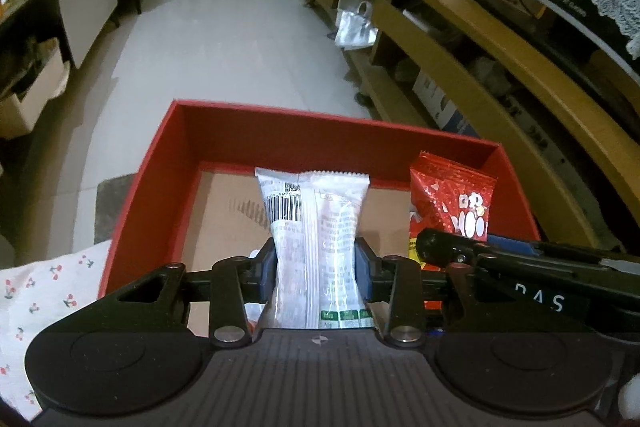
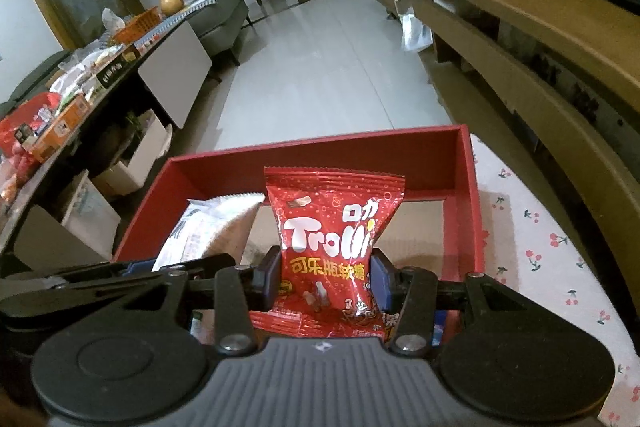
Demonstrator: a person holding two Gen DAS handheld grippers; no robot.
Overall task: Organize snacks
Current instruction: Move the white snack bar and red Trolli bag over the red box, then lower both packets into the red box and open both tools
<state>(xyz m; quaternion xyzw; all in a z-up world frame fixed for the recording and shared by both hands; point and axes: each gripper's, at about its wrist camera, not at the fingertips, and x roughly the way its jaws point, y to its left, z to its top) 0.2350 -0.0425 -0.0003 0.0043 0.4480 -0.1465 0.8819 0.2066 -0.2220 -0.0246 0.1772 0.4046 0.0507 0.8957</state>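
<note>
Our left tongs clenched on a white snack packet, our right tongs gripping a red Trolli gummy bag, both held over the red box on our cherry-print worktop

Two handheld grippers tilt downward side by side. The left gripper has its jaws clamped on a white packet, held upright between the pads. The right gripper likewise pinches a red packet, its black frame reaching into the left camera's right edge.
</note>
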